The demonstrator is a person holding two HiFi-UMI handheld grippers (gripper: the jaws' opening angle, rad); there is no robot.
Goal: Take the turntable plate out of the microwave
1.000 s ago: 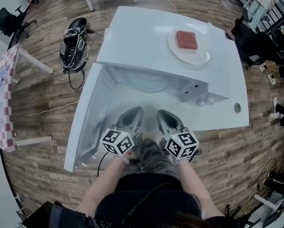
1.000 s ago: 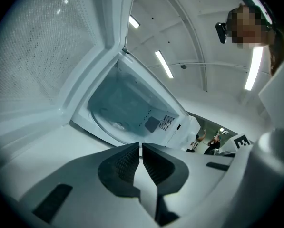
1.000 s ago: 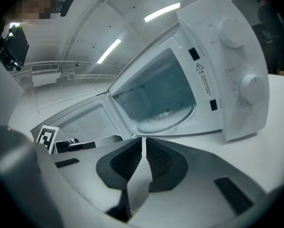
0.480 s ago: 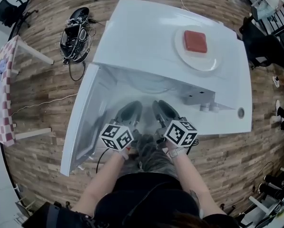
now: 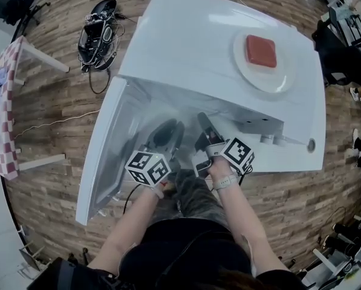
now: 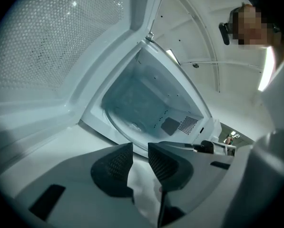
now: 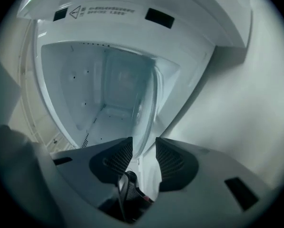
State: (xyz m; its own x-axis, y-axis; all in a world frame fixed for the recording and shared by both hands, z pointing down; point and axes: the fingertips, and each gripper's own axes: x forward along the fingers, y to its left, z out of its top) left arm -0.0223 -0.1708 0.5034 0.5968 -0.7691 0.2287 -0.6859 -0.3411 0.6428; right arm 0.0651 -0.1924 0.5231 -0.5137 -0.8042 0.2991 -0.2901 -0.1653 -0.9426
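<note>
The glass turntable plate [image 7: 145, 109] is not yet out: it lies in the cavity of the white microwave [image 5: 204, 35], whose door [image 5: 104, 162] is swung wide to the left. The right gripper [image 7: 144, 148] is turned on its side at the cavity's front edge. Its jaws are opening with the plate's near rim between the pads, which are not seen to press on it. The left gripper [image 6: 140, 152] is held just short of the rim at the front left of the cavity; its jaws are opening too, and nothing is seen between them. The step in hand is judged to be the taking of a grip on the rim. It would be done well if the jaws were pushed well over the rim before being closed, the pressure on the smooth glass were kept modest, and the plate were lifted off its seat and drawn out level, clear of the door. Near the far right corner of the microwave's top a white plate [image 5: 271, 80] with a red block [image 5: 260, 51] is set, and it should not be jolted. What carries the microwave is hidden. Wood-plank floor [image 5: 59, 101] is seen around it, with black cabled gear [image 5: 98, 32] and a table under a checked cloth [image 5: 2, 119] to the left.
</note>
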